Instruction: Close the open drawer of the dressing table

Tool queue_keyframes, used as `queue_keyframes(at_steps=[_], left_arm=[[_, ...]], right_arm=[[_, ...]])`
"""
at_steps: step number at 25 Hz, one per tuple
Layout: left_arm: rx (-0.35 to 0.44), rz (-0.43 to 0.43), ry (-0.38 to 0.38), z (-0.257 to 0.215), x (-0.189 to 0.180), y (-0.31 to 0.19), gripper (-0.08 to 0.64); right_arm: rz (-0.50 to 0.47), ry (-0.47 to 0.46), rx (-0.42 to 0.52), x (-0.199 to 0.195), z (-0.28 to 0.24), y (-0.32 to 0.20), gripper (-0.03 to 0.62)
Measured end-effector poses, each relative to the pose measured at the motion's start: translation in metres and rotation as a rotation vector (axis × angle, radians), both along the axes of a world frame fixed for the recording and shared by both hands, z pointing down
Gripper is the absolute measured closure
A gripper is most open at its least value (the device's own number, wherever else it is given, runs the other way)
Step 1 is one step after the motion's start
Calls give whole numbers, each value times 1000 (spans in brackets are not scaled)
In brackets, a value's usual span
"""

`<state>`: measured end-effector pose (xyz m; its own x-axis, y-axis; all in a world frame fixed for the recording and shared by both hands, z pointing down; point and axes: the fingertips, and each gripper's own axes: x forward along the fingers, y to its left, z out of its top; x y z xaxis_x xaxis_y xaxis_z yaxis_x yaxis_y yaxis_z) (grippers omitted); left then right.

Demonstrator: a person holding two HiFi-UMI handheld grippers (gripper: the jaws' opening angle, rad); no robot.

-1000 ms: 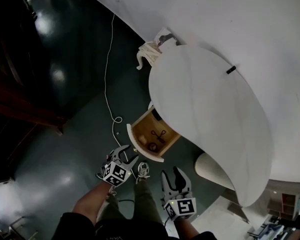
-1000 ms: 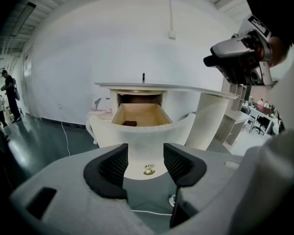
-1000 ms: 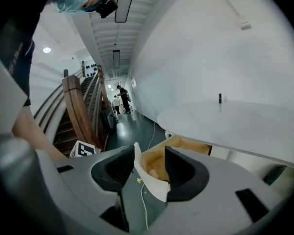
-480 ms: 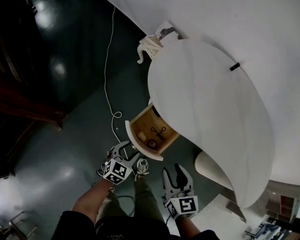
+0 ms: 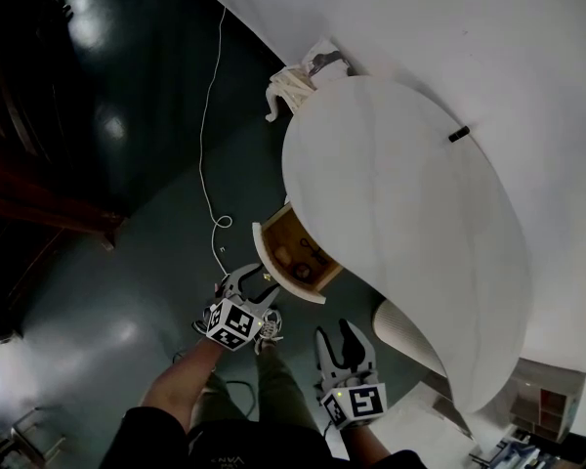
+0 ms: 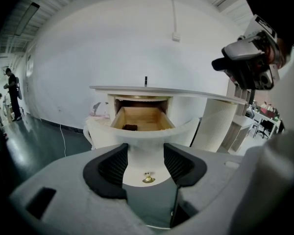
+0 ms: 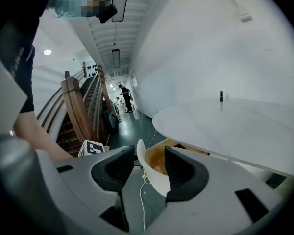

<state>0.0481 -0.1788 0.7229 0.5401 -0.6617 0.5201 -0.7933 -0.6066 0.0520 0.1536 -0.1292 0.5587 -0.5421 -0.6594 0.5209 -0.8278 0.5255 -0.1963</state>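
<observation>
The drawer (image 5: 295,252) stood open beneath the white tabletop (image 5: 400,213), its brass knob (image 6: 148,178) framed by the left gripper (image 5: 250,283), jaws spread, while the right gripper (image 5: 336,337) hung nearby, jaws likewise apart.

Open drawer (image 5: 295,252) under dressing table (image 5: 400,213); left gripper (image 5: 256,283) just before drawer front
</observation>
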Motion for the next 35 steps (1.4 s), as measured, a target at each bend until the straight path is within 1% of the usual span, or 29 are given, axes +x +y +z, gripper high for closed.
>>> queue_keyframes(at_steps=[4, 7, 14, 18, 22, 25, 28, 35], left_arm=[[9, 2, 6, 0, 10, -16, 334], [18, 6, 10, 0, 19, -29, 334], [42, 12, 31, -3, 35, -57, 334], [58, 13, 41, -4, 41, -67, 334], [66, 13, 54, -5, 48, -77, 333], [74, 18, 62, -6, 53, -86, 333], [81, 22, 69, -7, 57, -96, 333], [97, 27, 80, -8, 70, -118, 333]], right_arm=[[-5, -9, 31, 7, -4, -8, 408], [4, -4, 20, 13, -5, -14, 408], [6, -17, 39, 25, -3, -28, 408], [-6, -9, 47, 26, -1, -34, 408], [5, -6, 29, 26, -1, -38, 408], [-5, -26, 60, 27, -4, -43, 408], [-12, -26, 74, 29, -4, -48, 408], [2, -23, 54, 34, 0, -55, 408]])
